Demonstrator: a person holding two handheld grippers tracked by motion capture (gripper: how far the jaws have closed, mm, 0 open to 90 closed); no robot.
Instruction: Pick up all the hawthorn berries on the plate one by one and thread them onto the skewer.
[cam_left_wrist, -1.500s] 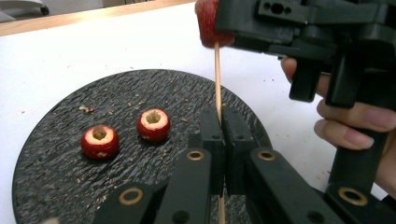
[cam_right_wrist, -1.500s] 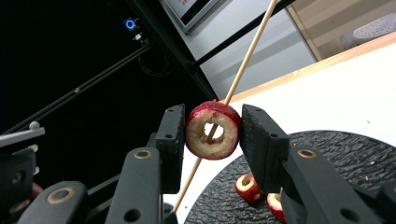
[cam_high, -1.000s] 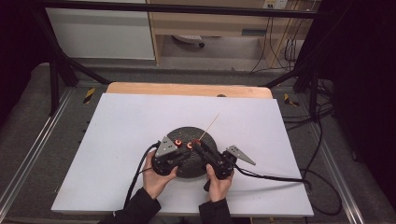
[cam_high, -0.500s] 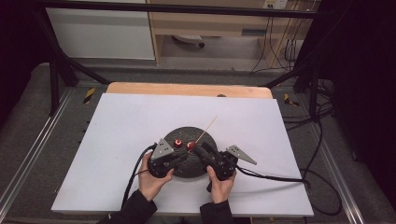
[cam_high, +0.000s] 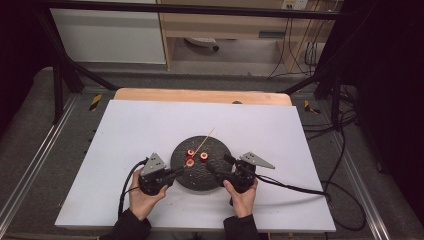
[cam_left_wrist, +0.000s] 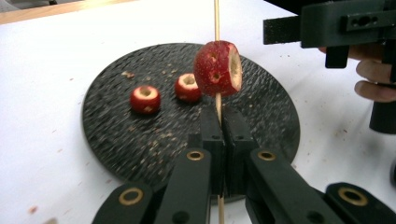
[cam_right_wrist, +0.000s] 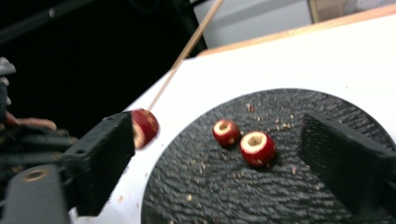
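Observation:
A thin wooden skewer (cam_left_wrist: 216, 18) stands up between the jaws of my left gripper (cam_left_wrist: 223, 121), which is shut on its lower part. A cored red fruit (cam_left_wrist: 217, 67) is threaded on the skewer just above the jaws. Two more cored red fruits (cam_left_wrist: 145, 99) (cam_left_wrist: 188, 87) lie on the round black plate (cam_left_wrist: 140, 144). In the high view the left gripper (cam_high: 181, 170) reaches over the plate's near left rim. My right gripper (cam_high: 220, 165) is over the plate's near right side. Its jaws are wide open with nothing between them (cam_right_wrist: 215, 154), and the skewered fruit (cam_right_wrist: 144, 127) sits beside its left jaw.
The plate (cam_high: 215, 182) rests on a white sheet (cam_high: 125, 130) that covers a wooden table. Crumbs are scattered on the plate and sheet. Cables (cam_high: 295, 187) trail off from both grippers. A dark frame and shelving stand beyond the table's far edge.
The left gripper has drawn back to the left with the skewer, so the two grippers now stand farther apart over the plate.

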